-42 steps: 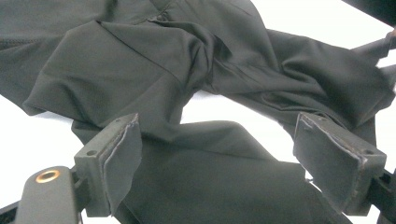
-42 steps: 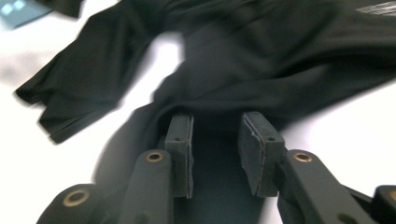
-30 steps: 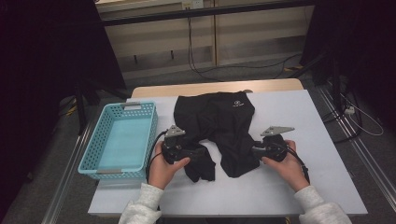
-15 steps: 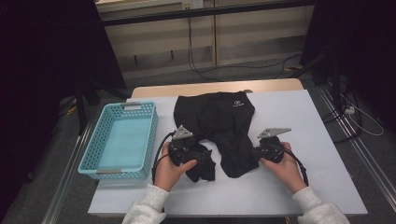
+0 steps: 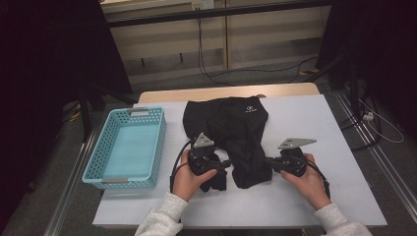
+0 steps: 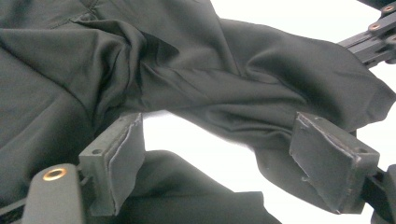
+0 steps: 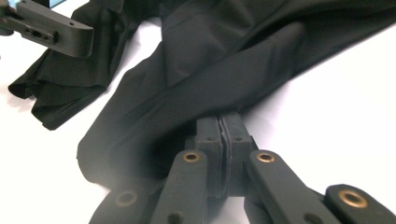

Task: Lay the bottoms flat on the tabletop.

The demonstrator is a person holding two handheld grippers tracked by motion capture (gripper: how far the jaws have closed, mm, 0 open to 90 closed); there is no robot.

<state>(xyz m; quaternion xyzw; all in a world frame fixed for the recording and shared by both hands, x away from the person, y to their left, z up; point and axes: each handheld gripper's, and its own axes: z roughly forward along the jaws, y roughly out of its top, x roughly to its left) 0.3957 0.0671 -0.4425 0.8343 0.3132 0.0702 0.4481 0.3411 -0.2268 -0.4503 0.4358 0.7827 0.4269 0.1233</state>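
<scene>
No words or numbers I can read, one small white logo on the black garment (image 5: 231, 129) near its far edge, too small for me to make out, nothing legible on the turquoise basket (image 5: 98, 162).

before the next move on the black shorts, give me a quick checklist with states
1. Right gripper shut on the black shorts' leg edge: ok; its jaws have just closed, pads together at the fabric.
2. Left gripper has cloth between the pads: not ok; jaws stand open, pads apart, fabric lying just beyond them.
3. Both leg hems flat: not ok; the leg near the left gripper is bunched.
4. Basket ready to receive: ok; it sits to the left, apart from the shorts.
5. How much fabric the right pads hold: cannot tell.
</scene>
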